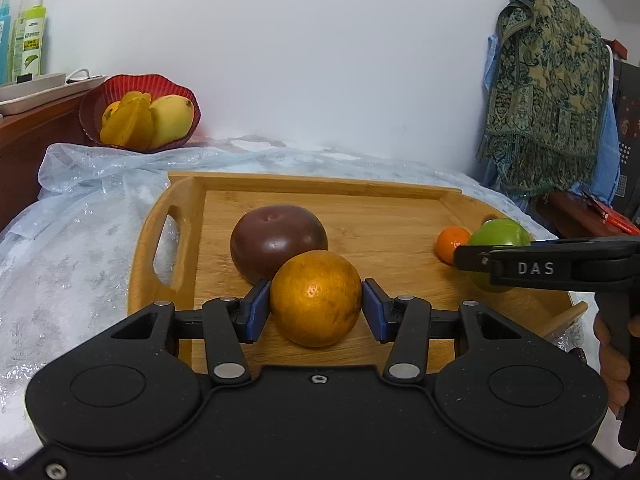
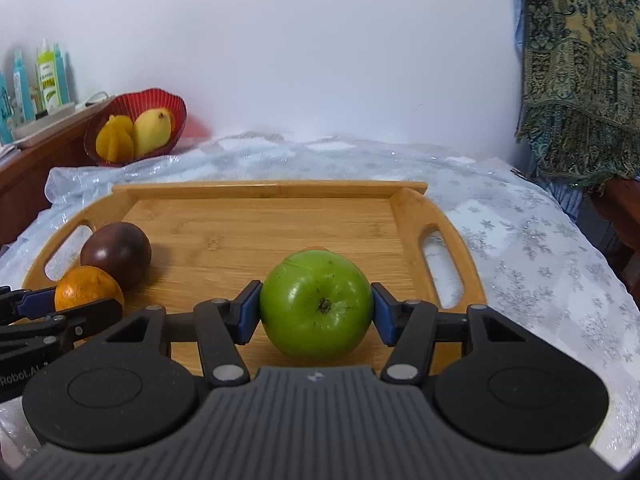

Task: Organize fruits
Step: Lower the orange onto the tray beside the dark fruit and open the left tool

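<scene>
A wooden tray (image 1: 360,190) (image 2: 224,216) lies on the table. My left gripper (image 1: 316,306) is shut on a large orange (image 1: 316,298), which rests on the tray; a dark purple fruit (image 1: 278,238) touches it behind. My right gripper (image 2: 316,310) is shut on a green apple (image 2: 316,304) low over the tray. In the left wrist view the apple (image 1: 498,234) shows at the right behind the right gripper's finger, next to a small orange (image 1: 450,242). The right wrist view shows the large orange (image 2: 86,286) and purple fruit (image 2: 116,254) at the left.
A red bowl (image 1: 120,84) (image 2: 176,108) with a mango, a starfruit and another yellow fruit stands at the back left. A shiny cloth (image 2: 520,240) covers the table. Bottles (image 1: 28,36) stand on a wooden shelf at the left. A patterned scarf (image 1: 548,80) hangs at the right.
</scene>
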{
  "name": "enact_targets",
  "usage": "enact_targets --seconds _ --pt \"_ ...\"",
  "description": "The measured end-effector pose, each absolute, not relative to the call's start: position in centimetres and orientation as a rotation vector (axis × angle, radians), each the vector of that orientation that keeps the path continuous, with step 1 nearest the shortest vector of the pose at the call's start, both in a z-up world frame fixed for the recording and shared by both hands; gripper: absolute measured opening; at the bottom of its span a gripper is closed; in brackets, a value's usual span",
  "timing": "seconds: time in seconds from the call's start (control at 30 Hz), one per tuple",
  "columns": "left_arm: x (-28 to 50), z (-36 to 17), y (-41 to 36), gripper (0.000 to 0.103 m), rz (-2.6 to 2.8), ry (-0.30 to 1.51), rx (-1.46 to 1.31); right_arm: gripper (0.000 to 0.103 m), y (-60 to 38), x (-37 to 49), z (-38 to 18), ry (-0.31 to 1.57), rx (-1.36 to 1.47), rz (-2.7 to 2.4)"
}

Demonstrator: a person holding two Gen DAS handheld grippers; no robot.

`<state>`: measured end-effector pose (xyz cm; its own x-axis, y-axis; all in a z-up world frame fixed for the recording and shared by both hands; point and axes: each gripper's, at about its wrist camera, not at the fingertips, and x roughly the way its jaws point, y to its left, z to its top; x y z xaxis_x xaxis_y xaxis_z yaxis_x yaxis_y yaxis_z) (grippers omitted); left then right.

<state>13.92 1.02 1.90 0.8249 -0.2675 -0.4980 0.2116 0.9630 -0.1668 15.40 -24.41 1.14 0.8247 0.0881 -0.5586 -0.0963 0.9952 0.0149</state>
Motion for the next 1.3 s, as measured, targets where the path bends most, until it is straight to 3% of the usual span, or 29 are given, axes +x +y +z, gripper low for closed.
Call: enact_targets --seconds 1.3 --pt "14.5 1.9 1.4 0.048 -0.19 0.528 -0.109 0.06 -24.4 17.0 0.4 0.586 -0.006 0.074"
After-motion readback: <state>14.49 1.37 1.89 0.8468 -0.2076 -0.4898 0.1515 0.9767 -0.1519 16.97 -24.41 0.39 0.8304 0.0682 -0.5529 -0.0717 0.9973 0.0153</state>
